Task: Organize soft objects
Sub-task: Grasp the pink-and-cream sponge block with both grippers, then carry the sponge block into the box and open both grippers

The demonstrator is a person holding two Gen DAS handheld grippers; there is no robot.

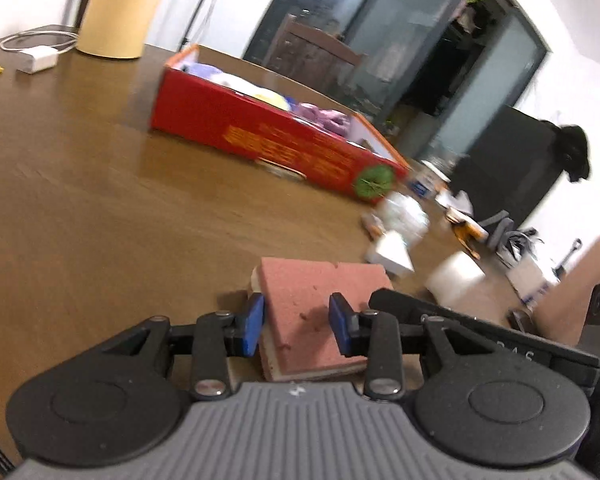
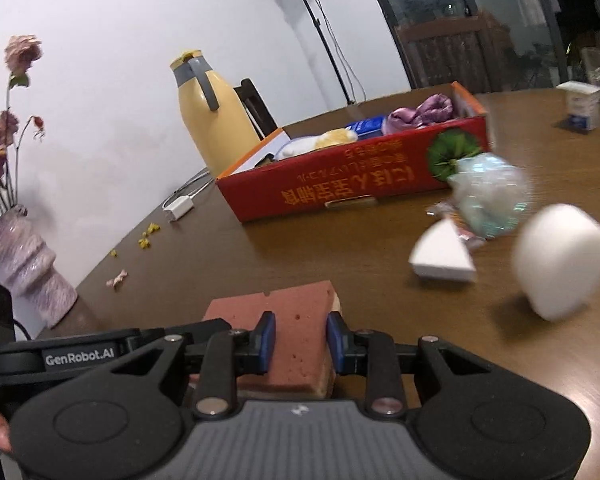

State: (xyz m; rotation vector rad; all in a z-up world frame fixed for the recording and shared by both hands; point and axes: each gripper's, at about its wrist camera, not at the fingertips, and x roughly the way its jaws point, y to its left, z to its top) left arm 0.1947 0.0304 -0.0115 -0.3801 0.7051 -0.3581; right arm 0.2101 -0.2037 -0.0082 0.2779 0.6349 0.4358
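A pink sponge with a cream underside lies on the brown table, and both grippers are shut on it. My left gripper clamps one end between its blue pads. My right gripper clamps the other end of the sponge. The right gripper's black body shows in the left wrist view. A red cardboard box holds purple and yellow soft things beyond the sponge; it also shows in the right wrist view.
A white round foam block, a white wedge and a clear plastic bag lie right of the sponge. A yellow thermos, a white charger and a vase of dried roses stand at the left. A small carton is at the far right.
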